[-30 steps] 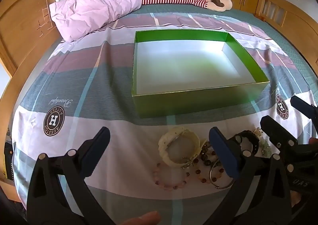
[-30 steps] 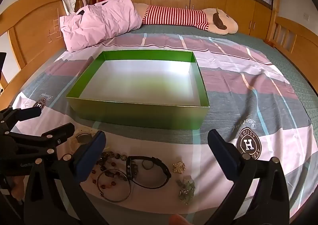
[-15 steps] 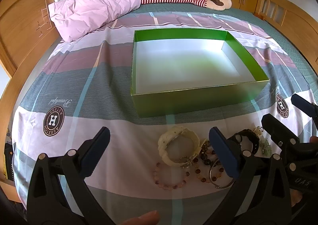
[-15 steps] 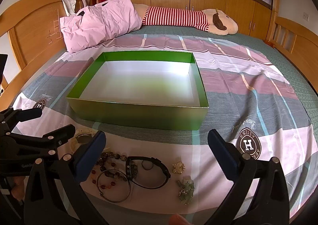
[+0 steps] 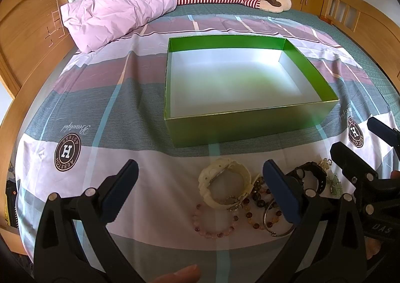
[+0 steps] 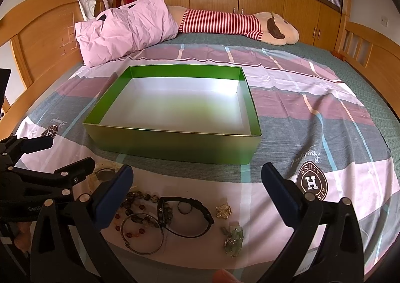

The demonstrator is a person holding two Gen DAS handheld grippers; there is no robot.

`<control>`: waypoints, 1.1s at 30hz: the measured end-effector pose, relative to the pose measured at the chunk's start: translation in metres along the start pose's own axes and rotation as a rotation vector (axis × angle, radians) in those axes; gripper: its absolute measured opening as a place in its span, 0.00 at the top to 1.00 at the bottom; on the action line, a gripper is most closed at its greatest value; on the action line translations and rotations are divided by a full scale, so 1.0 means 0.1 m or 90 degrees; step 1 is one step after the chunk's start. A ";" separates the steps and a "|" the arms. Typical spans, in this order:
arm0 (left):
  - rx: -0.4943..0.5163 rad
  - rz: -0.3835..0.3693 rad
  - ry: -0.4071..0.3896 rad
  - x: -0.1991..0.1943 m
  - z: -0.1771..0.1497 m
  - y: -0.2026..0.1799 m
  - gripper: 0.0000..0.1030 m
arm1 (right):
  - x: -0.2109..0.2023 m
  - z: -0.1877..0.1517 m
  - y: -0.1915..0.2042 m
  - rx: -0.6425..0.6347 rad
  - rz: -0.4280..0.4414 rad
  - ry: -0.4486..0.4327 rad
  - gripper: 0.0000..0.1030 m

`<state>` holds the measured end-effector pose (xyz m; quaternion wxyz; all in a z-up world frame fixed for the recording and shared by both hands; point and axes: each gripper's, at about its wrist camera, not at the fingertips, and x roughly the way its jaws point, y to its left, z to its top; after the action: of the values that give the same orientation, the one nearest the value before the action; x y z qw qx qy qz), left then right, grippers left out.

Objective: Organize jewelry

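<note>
Left wrist view: striped bedsheet [image 5: 82, 98] under green box [image 5: 250, 128], bare white floor; left gripper [image 5: 200, 190] spread wide above cream watch [image 5: 225, 185] and pink bead bracelet [image 5: 215, 224], just before box. Right wrist view: right gripper [image 6: 197, 188] likewise agape over black watch [image 6: 187, 218], gold brooch [image 6: 223, 211], jade charm [image 6: 233, 240]

My left camera sits low over the bedsheet [image 5: 105, 98], looking along my left gripper [image 5: 200, 190] toward the pillow end of the bed. My right camera sits just beside it and faces the same way past my right gripper [image 6: 195, 188]. Both see the green box [image 5: 250, 128] close ahead and the jewelry right underneath. Each camera catches the other gripper at its edge.
</note>
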<state>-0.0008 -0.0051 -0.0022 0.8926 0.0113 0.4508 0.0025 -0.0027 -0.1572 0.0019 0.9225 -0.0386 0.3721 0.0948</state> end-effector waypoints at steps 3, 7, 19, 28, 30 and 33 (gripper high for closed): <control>0.001 0.000 0.001 0.00 0.00 -0.01 0.02 | -0.01 0.00 0.00 -0.002 0.000 -0.002 0.01; 0.001 0.000 0.000 0.01 0.00 0.00 0.02 | -0.01 0.00 0.00 -0.002 -0.001 -0.004 0.01; 0.001 0.000 0.000 0.01 0.00 -0.01 0.02 | -0.02 0.00 0.00 -0.004 -0.004 -0.009 0.01; 0.005 0.001 0.000 0.02 -0.02 -0.02 0.02 | -0.03 0.00 0.01 -0.005 -0.005 -0.012 0.01; 0.005 0.001 0.001 0.02 -0.02 -0.02 0.02 | -0.04 0.00 0.01 -0.005 -0.006 -0.013 0.01; 0.007 0.002 0.002 0.02 -0.02 -0.03 0.02 | -0.03 0.00 0.01 -0.004 -0.006 -0.013 0.01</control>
<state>-0.0012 -0.0080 -0.0050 0.8920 0.0166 0.4518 0.0012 -0.0052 -0.1572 0.0042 0.9266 -0.0422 0.3620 0.0922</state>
